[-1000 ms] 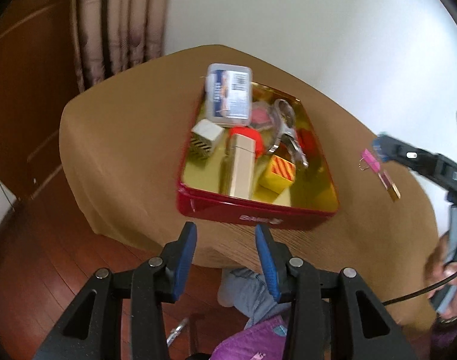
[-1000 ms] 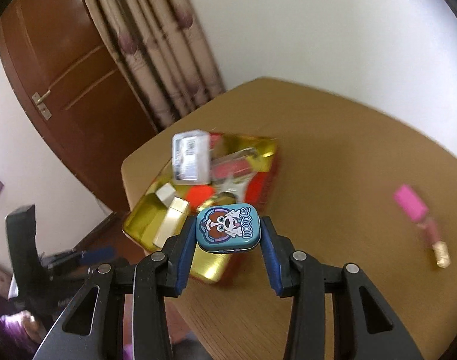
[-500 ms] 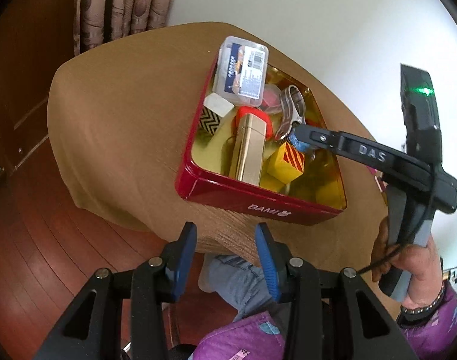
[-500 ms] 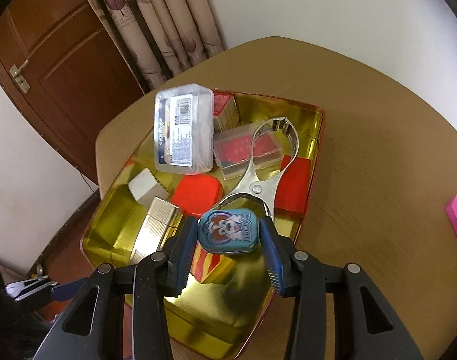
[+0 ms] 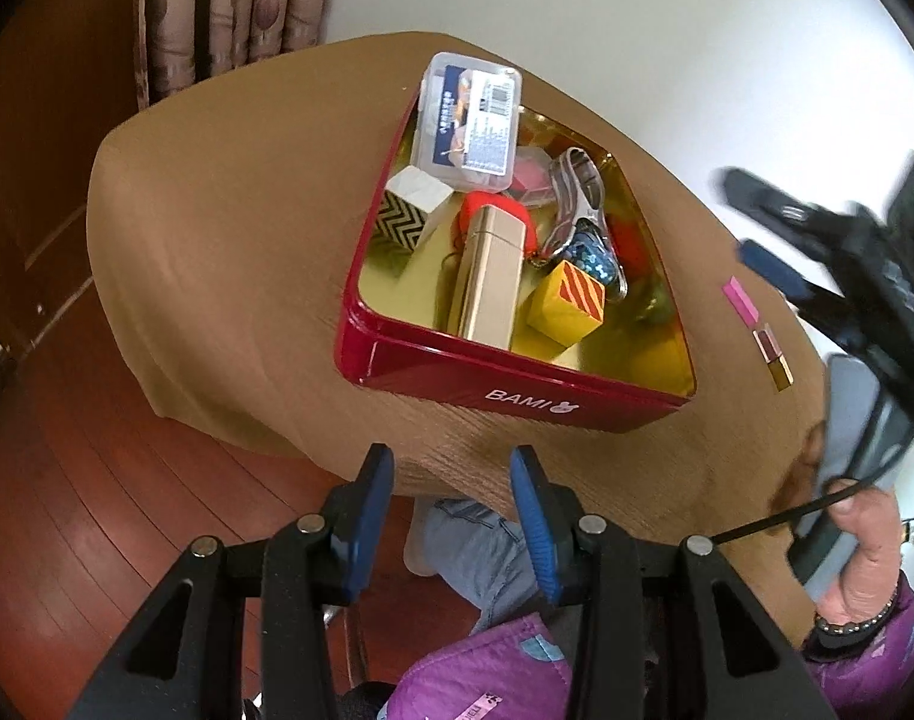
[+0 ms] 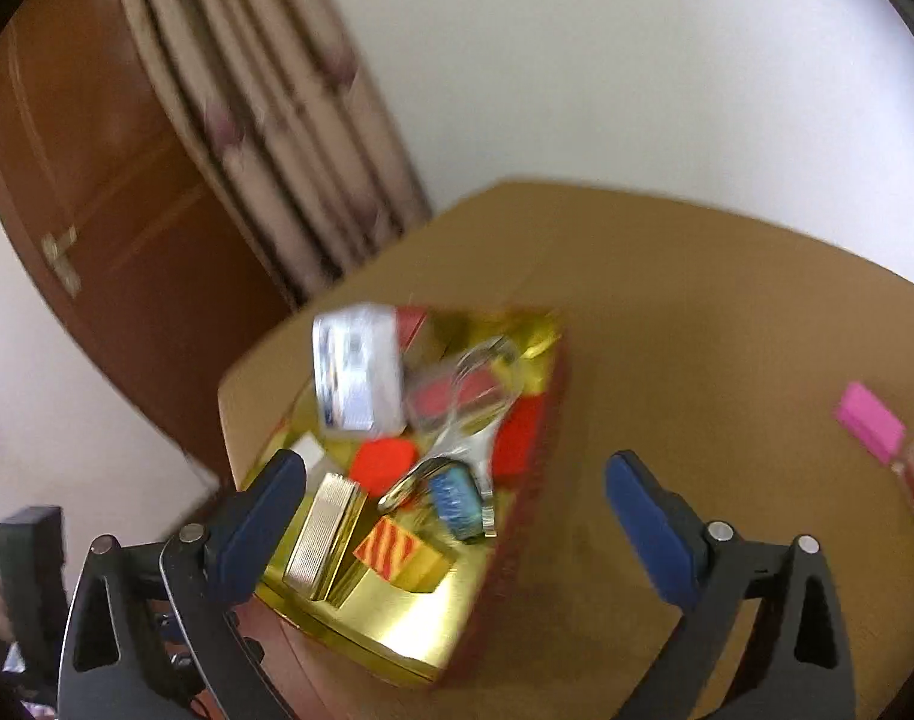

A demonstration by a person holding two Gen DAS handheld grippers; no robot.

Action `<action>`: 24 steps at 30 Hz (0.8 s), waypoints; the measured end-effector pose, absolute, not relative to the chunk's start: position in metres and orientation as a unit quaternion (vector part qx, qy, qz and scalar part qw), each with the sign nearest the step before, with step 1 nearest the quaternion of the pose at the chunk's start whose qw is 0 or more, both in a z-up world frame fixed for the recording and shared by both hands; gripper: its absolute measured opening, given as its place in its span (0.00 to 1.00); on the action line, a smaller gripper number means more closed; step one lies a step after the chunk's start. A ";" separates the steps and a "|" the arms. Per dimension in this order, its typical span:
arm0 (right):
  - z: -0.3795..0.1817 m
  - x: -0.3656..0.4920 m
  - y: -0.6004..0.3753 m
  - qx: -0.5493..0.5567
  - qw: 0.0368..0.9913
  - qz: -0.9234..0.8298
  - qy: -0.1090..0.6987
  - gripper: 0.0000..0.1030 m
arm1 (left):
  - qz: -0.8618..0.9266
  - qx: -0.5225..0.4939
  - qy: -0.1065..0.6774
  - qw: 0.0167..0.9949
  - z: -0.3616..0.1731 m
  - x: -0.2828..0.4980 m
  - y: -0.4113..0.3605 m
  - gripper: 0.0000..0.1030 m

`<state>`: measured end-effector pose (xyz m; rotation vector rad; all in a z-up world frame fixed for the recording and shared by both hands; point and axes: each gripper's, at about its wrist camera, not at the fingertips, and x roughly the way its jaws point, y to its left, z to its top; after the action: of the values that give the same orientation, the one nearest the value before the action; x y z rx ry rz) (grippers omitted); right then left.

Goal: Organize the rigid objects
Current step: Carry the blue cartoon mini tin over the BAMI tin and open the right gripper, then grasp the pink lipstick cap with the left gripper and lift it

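Your tan table point(image 5: 229, 252) stood before curtains point(image 6: 265, 138). Your right gripper point(image 6: 457, 498), jaws just spread wide, had released the blue tin point(image 6: 455, 501) into the red tray point(image 5: 517, 384); the left gripper point(image 5: 451, 516) sat narrowly apart, empty.

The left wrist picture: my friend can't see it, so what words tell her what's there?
A red metal tin with a gold inside sits on a brown table, packed with small things: a clear plastic box, a gold case, a yellow striped block. Below, the left gripper hovers empty.
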<state>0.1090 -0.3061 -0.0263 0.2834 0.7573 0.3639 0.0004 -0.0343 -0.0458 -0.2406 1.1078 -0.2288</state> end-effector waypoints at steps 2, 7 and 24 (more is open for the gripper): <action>-0.027 0.095 -0.334 0.144 0.910 0.139 0.364 0.97 | -0.111 -0.100 0.519 0.842 -0.043 -0.002 -0.040 0.40; -0.047 0.055 -0.422 0.137 0.913 0.005 0.384 0.98 | -0.132 -0.066 0.509 0.848 -0.039 -0.010 -0.060 0.40; -0.121 -0.029 -0.639 0.162 0.846 -0.285 0.421 1.00 | -0.284 0.013 0.487 0.826 0.012 0.036 -0.243 0.40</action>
<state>-0.0289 -0.6394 -0.1207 0.3426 0.8878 -0.6014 0.0355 -0.2431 0.0120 0.0286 1.0342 -0.6044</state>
